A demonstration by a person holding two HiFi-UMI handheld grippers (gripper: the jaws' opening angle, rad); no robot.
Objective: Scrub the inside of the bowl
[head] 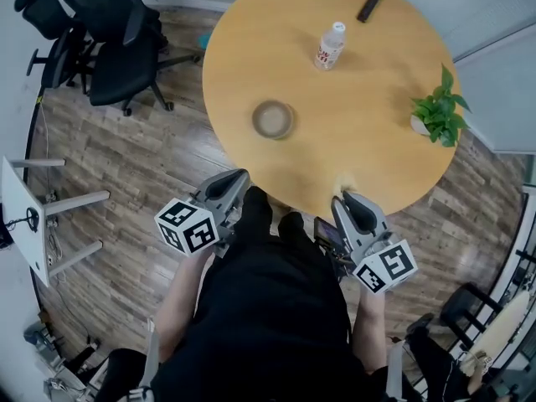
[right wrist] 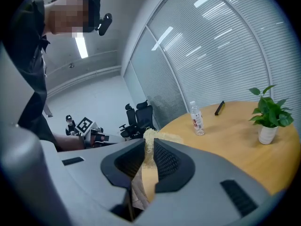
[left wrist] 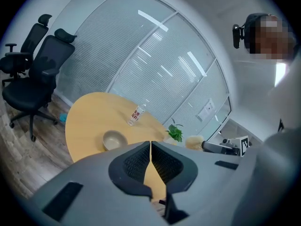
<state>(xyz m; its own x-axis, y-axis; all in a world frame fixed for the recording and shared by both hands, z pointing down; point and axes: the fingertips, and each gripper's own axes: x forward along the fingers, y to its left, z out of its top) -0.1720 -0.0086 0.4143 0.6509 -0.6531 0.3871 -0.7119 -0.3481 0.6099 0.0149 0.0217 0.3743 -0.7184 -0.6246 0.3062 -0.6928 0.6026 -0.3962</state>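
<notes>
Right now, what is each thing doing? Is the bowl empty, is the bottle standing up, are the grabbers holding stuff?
bowl: right way up on the table, looks empty
bottle: standing up, cap on
plant: upright in its white pot
black remote: lying flat
left gripper: shut, nothing in it
right gripper: shut on the scrubber
scrubber: pinched between the jaws, not at the bowl yet

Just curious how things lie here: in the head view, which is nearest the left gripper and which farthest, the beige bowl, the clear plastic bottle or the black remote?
1. Beige round bowl, near side of the table, just ahead of the left gripper.
2. Clear plastic bottle, red label, upright farther back.
3. Black slim remote, at the far edge.
</notes>
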